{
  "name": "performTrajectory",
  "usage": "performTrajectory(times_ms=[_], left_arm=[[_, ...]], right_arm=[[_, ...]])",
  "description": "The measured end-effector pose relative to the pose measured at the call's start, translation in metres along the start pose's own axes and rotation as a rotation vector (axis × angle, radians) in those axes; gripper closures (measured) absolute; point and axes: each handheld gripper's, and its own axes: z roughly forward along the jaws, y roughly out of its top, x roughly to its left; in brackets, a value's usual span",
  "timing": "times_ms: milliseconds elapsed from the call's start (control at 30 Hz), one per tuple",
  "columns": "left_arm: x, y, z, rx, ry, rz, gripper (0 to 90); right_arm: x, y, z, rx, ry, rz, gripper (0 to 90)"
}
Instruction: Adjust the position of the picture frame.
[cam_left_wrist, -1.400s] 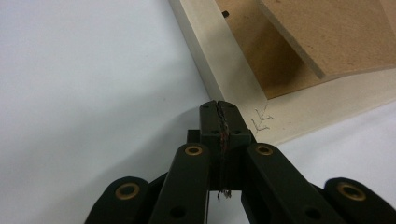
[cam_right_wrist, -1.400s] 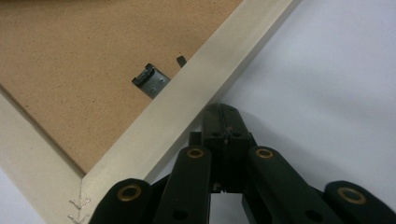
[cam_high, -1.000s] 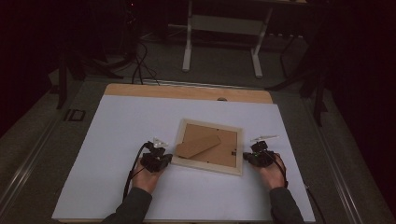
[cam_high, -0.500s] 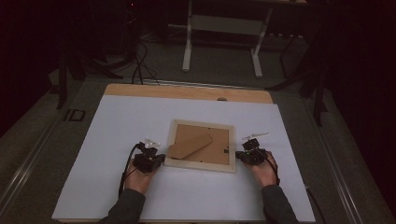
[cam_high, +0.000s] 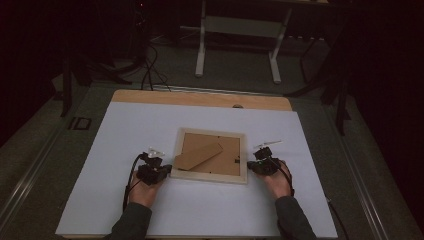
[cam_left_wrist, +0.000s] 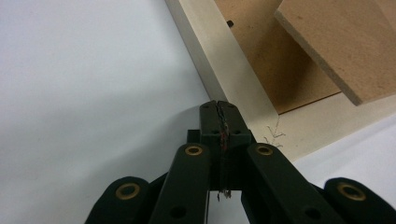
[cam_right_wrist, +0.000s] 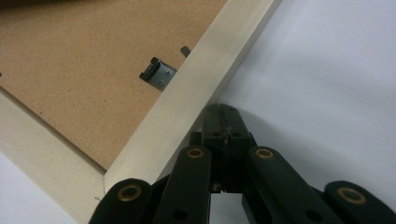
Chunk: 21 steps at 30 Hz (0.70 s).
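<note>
Two black grippers flank a pale wooden picture frame (cam_high: 212, 156) that lies face down near the middle of the white table sheet (cam_high: 125, 130). In the high view the left gripper (cam_high: 167, 170) sits at the frame's near left corner and the right gripper (cam_high: 251, 166) at its right edge, each held in a hand. The left gripper view adds what the high view cannot: its jaws pressed together, empty, tips against the frame's outer edge near the corner (cam_left_wrist: 219, 106), and a brown fibreboard stand leg (cam_left_wrist: 341, 42) raised above the backing. The right gripper view shows jaws likewise pressed together and empty, tips touching the rail (cam_right_wrist: 223, 112), beside a small metal retaining clip (cam_right_wrist: 158, 73). Inside the frame lies the brown fibreboard backing (cam_high: 220, 157).
</note>
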Motion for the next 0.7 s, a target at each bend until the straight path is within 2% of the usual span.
performTrajectory(times_ms=[567,700], left_arm=[[0.010,-0.004,-0.004,-0.016,0.002,-0.033,90.0],[0.013,-0.004,-0.003,-0.020,-0.008,-0.045,90.0]], right_arm=[[0.005,0.015,0.010,0.015,0.016,-0.012,90.0],[0.006,0.017,0.011,0.019,0.011,-0.012,90.0]])
